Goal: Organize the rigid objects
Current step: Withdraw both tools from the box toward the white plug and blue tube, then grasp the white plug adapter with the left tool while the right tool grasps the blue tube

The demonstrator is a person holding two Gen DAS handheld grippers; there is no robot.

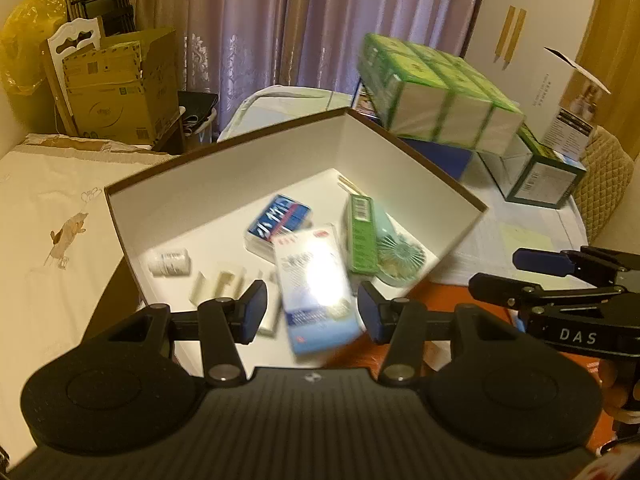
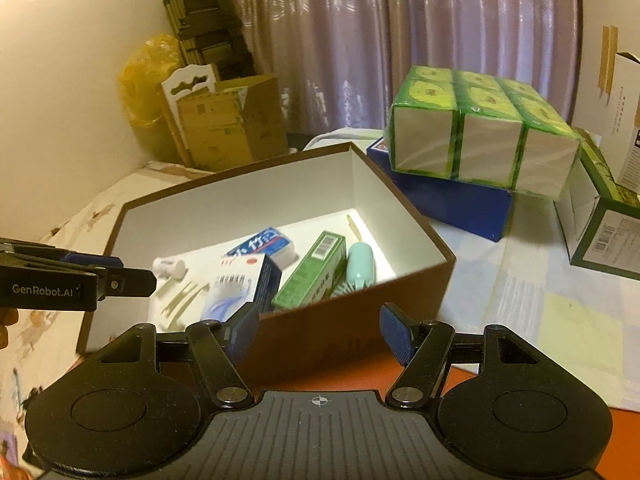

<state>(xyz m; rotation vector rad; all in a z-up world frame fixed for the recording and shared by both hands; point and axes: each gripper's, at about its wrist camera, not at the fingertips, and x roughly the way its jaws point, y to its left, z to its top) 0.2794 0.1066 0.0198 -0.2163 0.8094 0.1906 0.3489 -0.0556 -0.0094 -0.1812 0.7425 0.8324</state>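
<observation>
R gripper (image 2: 320,330) open, near brown box (image 2: 340,332) w/ items.

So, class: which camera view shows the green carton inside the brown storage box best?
The right wrist view: the green carton appears sharp, its barcoded end and long face visible, lying between the blue-and-white box and mint hand fan. In the left wrist view the carton is blurred and foreshortened, though unobstructed.

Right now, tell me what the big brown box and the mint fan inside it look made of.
Brown box: seems stiff paperboard, matte brown outside, plain white inside, with thin straight walls and crisp corners.
Mint fan: probably moulded plastic, with a smooth, rounded handle and a thin-ribbed grille.
</observation>
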